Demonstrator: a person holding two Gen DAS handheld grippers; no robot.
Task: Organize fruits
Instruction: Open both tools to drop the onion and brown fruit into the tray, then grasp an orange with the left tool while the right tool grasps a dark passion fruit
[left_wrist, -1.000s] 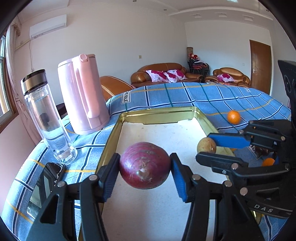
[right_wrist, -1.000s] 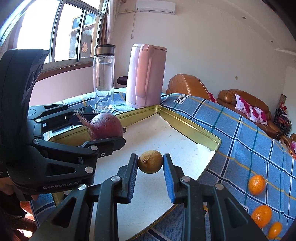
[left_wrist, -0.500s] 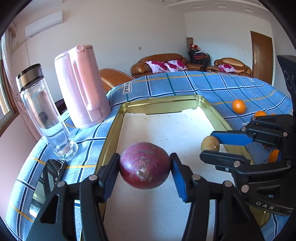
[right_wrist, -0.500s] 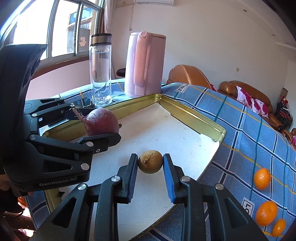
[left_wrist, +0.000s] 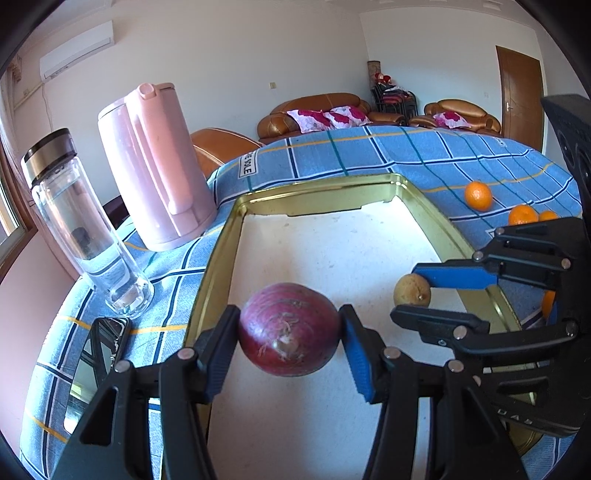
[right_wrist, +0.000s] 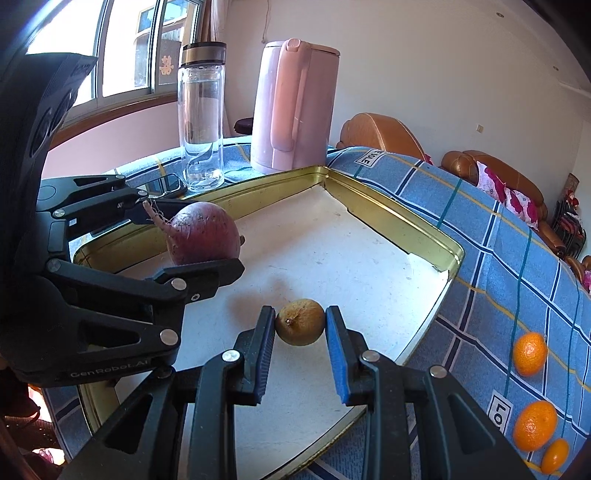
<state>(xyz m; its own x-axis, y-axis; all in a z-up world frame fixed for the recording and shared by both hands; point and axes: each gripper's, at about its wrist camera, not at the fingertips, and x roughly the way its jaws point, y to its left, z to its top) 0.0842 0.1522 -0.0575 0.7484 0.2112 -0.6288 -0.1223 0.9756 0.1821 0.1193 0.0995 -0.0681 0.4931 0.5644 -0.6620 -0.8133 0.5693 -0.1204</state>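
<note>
Gold-rimmed, our shallow white-floored metal tray (right_wrist: 395, 225) lay on the blue checked tablecloth (right_wrist: 498, 236). Above it our left gripper (left_wrist: 290, 328) clenched a round purple-red beetroot (left_wrist: 290, 328); our right gripper (right_wrist: 300, 322) clenched a small brownish-yellow fruit (right_wrist: 300, 322).

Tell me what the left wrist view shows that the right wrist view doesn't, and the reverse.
Only the left wrist view: the wooden door and the purple root's underside between the left gripper pads. Only the right wrist view: the window and the root's thin tail. Both: the gold-rimmed tray, pink kettle, glass bottle, loose oranges, and the brownish fruit pinched by the right gripper.
</note>
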